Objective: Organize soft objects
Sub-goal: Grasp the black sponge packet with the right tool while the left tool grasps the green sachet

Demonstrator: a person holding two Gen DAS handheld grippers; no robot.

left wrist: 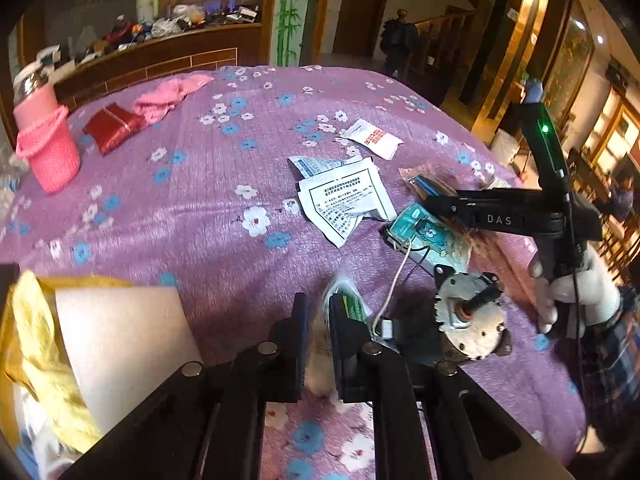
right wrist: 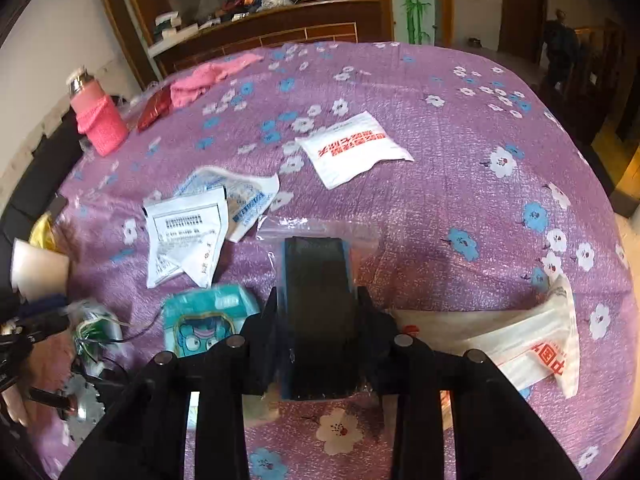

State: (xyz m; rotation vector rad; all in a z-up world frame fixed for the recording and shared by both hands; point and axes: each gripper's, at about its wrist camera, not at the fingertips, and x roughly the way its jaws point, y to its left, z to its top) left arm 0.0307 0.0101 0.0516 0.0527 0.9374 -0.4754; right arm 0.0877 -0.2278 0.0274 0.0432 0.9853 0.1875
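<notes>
Soft packets lie scattered on the purple flowered bedspread (left wrist: 224,184), and we take them from the left edge across. In the left wrist view a yellow cloth (left wrist: 36,344) drapes over a pale foam block (left wrist: 124,340) at the near left; farther back stands a pink knitted bottle cover (left wrist: 48,148), then a red pouch (left wrist: 114,126) and a pink towel (left wrist: 168,98). Our left gripper (left wrist: 318,344) has its fingers pressed nearly together, pinching a small clear bag with green print (left wrist: 348,300), though blur hides what else the bag holds. Right of it lie a white wire (left wrist: 394,280) and a round toothed metal motor (left wrist: 472,320). Above these we see white printed sachets (left wrist: 344,200), a teal cartoon tissue pack (left wrist: 424,236) and a white packet with red lettering (left wrist: 372,138). At the far right a white-gloved hand (left wrist: 568,292) grips the other tool's handle.

In the right wrist view our right gripper (right wrist: 318,320) clamps a dark flat block in a clear plastic sleeve (right wrist: 316,280) from both sides. Just right of it rests a white plastic bag with red characters (right wrist: 532,340)
</notes>
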